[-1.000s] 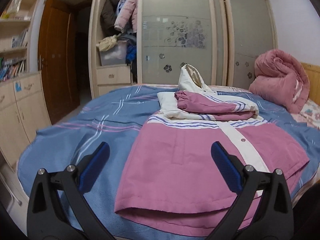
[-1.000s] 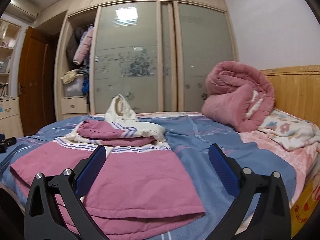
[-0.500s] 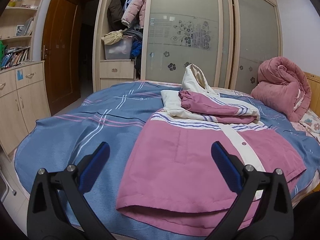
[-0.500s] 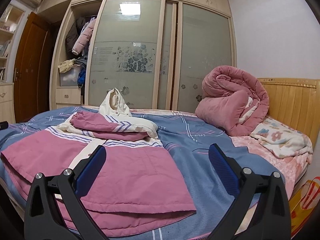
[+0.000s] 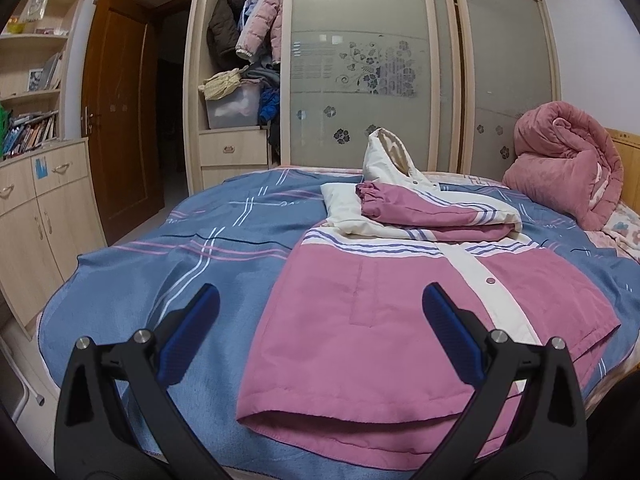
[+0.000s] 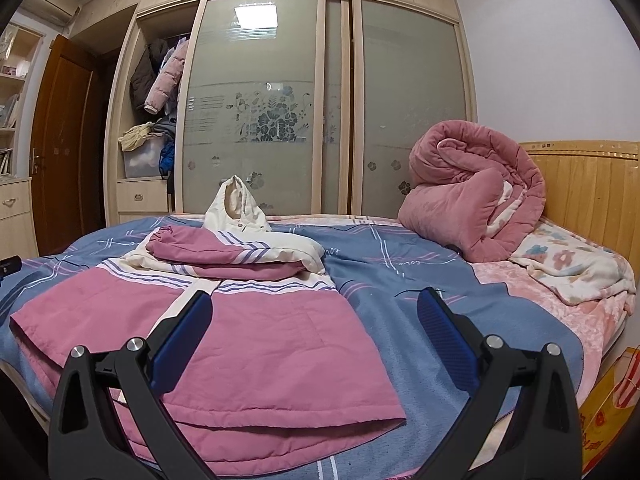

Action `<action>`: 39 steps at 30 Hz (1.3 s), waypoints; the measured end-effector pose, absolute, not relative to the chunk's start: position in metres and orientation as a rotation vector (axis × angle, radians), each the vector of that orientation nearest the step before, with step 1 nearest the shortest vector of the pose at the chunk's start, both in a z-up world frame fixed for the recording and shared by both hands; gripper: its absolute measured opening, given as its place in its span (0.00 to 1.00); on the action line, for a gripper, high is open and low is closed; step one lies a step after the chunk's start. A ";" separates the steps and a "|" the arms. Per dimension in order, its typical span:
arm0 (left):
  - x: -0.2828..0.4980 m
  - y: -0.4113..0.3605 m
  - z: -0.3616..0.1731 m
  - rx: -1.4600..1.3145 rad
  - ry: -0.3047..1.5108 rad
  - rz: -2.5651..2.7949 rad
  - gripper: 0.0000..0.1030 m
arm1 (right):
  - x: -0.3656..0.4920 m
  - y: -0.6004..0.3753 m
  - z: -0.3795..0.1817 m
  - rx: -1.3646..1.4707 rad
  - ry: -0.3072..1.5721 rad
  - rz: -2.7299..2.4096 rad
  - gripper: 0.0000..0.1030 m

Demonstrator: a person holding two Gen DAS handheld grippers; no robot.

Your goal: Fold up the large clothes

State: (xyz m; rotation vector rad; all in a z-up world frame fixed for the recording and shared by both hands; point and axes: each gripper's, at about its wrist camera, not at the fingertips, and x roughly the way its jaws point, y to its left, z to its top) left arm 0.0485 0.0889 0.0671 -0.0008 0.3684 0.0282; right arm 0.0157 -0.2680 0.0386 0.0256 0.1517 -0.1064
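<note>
A large pink and cream hooded jacket (image 5: pixel 384 320) lies front-up on the bed, hem toward me. Both sleeves (image 5: pixel 436 216) are folded across its chest and the cream hood (image 5: pixel 390 156) stands up at the far end. It also shows in the right wrist view (image 6: pixel 256 340). My left gripper (image 5: pixel 320 312) is open and empty, hovering above the jacket's near left corner. My right gripper (image 6: pixel 314 312) is open and empty, hovering above the jacket's near right corner.
The bed has a blue plaid cover (image 5: pixel 180 256). A rolled pink quilt (image 6: pixel 472 200) and a floral blanket (image 6: pixel 568 268) lie by the wooden headboard (image 6: pixel 592 192). A wardrobe with glass sliding doors (image 6: pixel 264 120) stands behind. A cabinet (image 5: pixel 36 208) stands at the left.
Both grippers have risen and drawn back slightly from the bed, staying open. The jacket has not moved.
</note>
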 end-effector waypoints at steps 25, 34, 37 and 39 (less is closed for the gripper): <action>0.234 0.013 0.071 -0.140 0.447 -0.185 0.98 | 0.492 -0.165 0.171 -0.052 0.520 0.116 0.99; 0.253 0.021 0.067 -0.138 0.473 -0.199 0.98 | 0.689 -0.117 0.141 -0.119 0.639 0.018 0.86; 0.257 0.022 0.065 -0.123 0.488 -0.205 0.98 | 0.734 -0.106 0.124 -0.133 0.678 -0.001 0.81; 0.259 0.023 0.061 -0.119 0.505 -0.212 0.98 | 0.759 -0.103 0.113 -0.147 0.717 -0.027 0.74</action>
